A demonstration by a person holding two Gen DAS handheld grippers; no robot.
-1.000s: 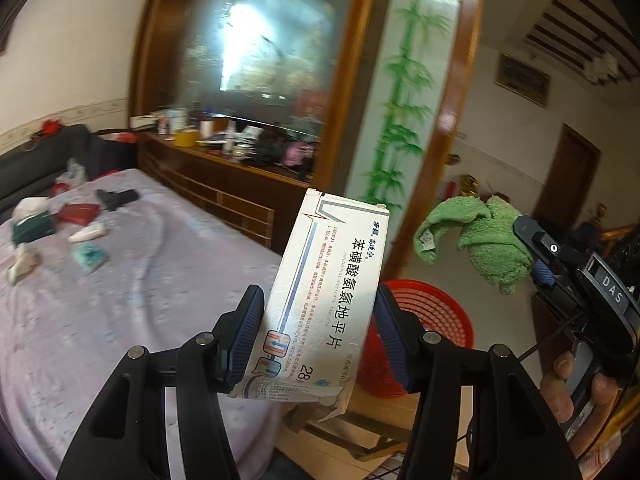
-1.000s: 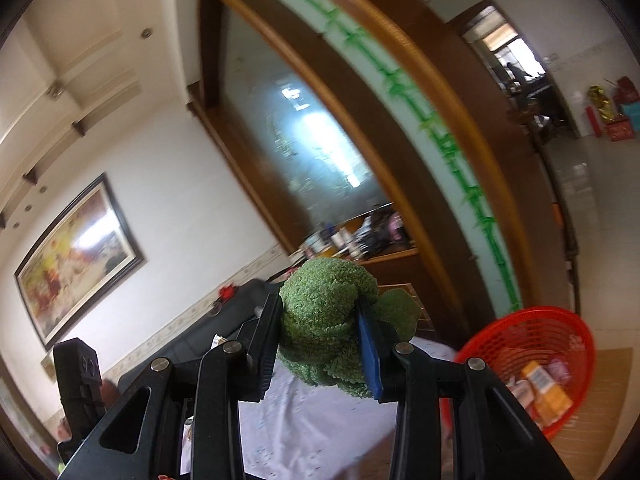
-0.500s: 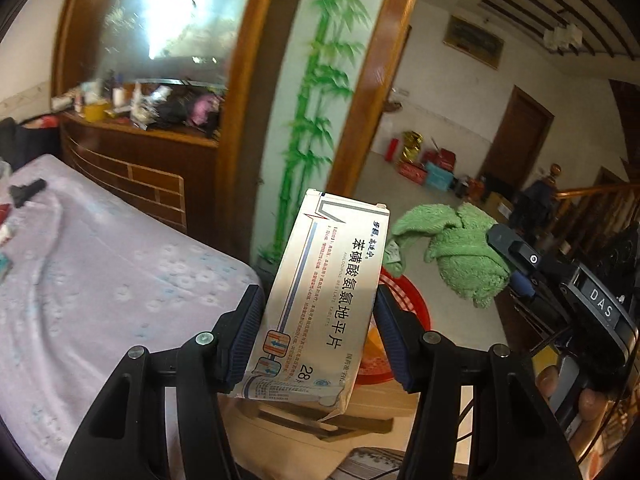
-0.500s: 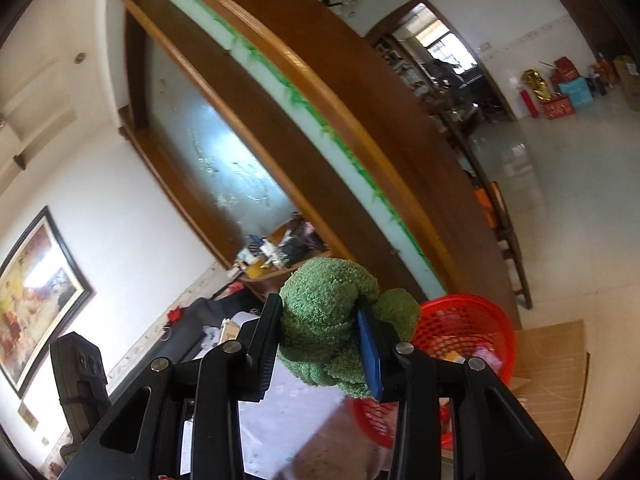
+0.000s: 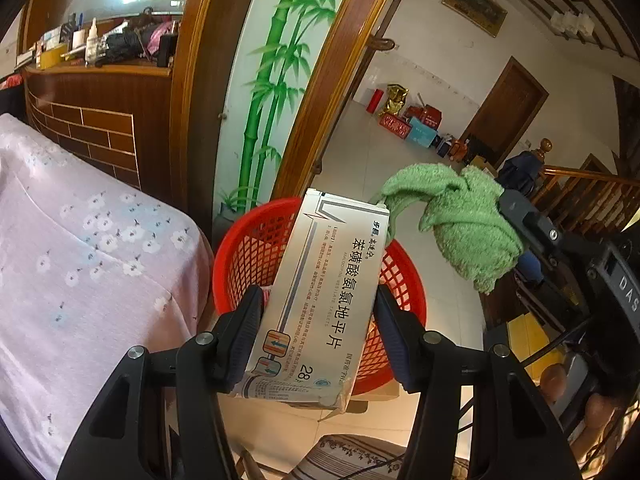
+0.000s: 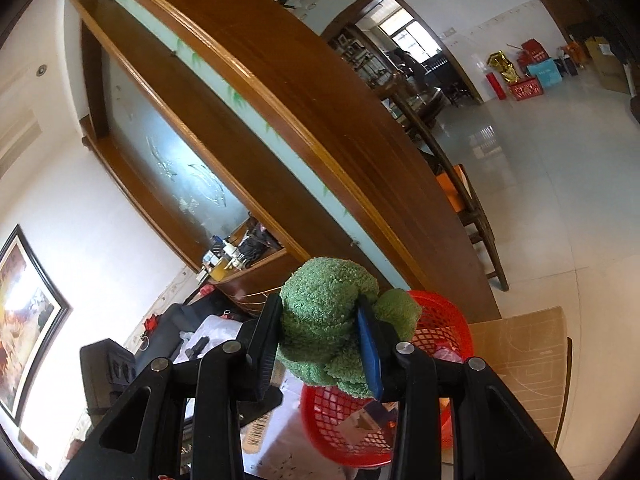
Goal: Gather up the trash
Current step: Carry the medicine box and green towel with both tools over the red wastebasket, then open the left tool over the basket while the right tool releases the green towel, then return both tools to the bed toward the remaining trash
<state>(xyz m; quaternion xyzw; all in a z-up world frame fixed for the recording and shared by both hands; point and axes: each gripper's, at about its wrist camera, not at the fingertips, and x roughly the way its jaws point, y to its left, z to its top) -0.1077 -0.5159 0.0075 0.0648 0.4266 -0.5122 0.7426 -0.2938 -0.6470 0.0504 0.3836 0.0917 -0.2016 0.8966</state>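
Now the round red plastic mesh basket fills the middle of the left wrist view, where a second ago only part of its rim showed behind the box; the table draped in a pale pink flowered cloth has slid to the left edge, and the small items once seen on it are out of frame. The basket stands just beside the cloth's corner, on a flat sheet of brown cardboard, in front of the wooden partition with its painted green bamboo panel.

The left gripper stays clenched on a white cardboard medicine box with Chinese lettering, held upright and tilted slightly right, its torn lower end below the pads. The box hangs in front of the basket and hides much of the bowl. The right gripper remains clamped on a crumpled green terry cloth, which in the left view hangs above and to the right of the basket's rim. In the right wrist view the cloth sits over the basket, where printed packaging already lies in the bottom.

Red and blue gift boxes stand well apart on the tiled floor near a brown door.
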